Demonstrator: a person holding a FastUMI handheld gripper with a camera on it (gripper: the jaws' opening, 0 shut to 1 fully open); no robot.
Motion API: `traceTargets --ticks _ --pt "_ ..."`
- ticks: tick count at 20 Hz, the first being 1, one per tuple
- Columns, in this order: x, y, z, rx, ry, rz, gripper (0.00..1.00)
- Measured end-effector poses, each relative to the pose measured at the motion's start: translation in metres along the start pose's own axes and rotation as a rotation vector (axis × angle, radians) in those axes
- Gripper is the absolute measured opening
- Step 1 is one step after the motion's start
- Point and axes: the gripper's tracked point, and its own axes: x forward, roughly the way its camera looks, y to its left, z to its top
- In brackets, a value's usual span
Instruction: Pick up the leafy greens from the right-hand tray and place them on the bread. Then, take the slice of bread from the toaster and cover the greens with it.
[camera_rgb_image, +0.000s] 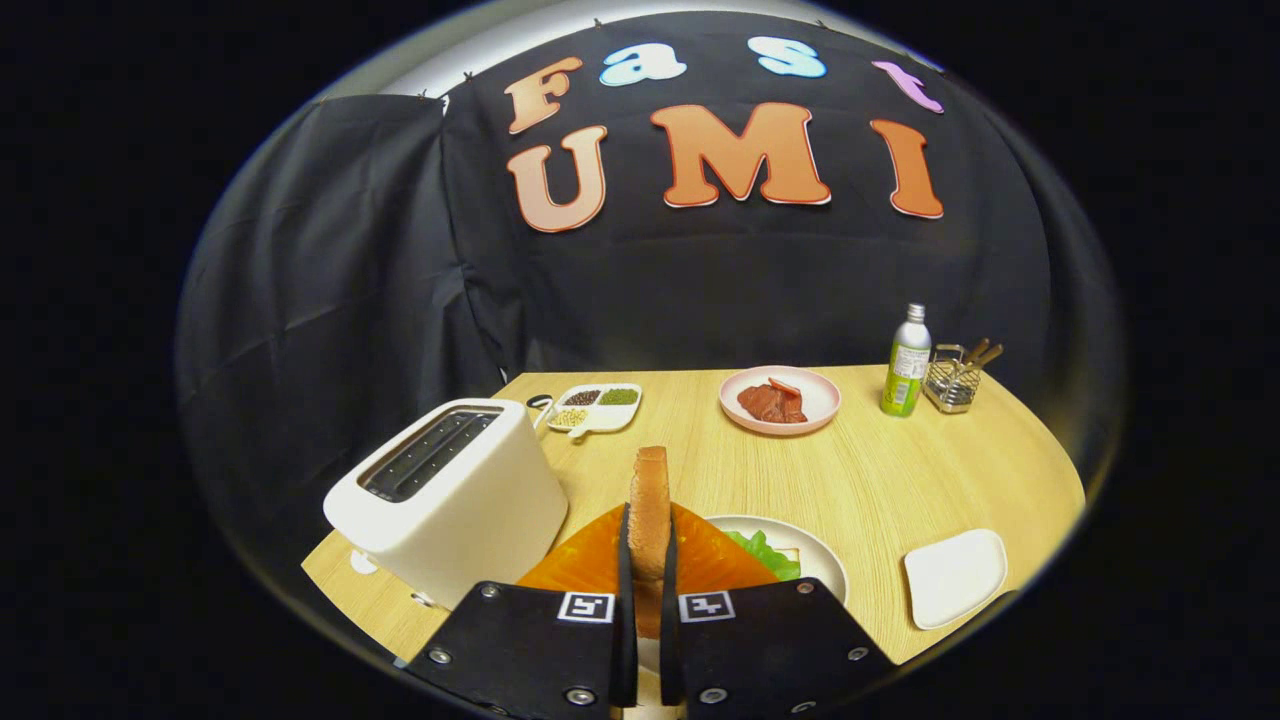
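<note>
My gripper (648, 545) is shut on a slice of bread (650, 500), held upright and edge-on between both fingers, above the table. To the left of the fingers stands the white toaster (450, 495), its slots dark. Just beyond and below the fingers an orange mat (590, 560) lies under a white plate (815, 555). On that plate the leafy greens (768, 553) rest on a bread slice (793, 552), of which only a corner shows.
A small white tray (955, 577) lies to the right on the wooden table (900, 470). Further back are a pink plate (822, 408) with meat slices (772, 402), a green bottle (907, 362), a wire caddy (953, 380) and a divided dish (597, 408) of seeds.
</note>
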Motion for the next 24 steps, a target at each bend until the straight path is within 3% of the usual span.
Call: traceTargets --ticks 9,15,19,22,24 --pt "0.008 -0.022 -0.033 0.064 0.065 0.02 0.09" --pt "0.013 -0.055 -0.041 0.11 0.088 -0.011 0.17" --pt "0.017 -0.075 -0.049 0.13 0.113 -0.037 0.25" --pt "0.017 -0.093 -0.053 0.12 0.122 -0.077 0.43" --pt "0.017 -0.103 -0.05 0.118 0.112 -0.099 0.5"
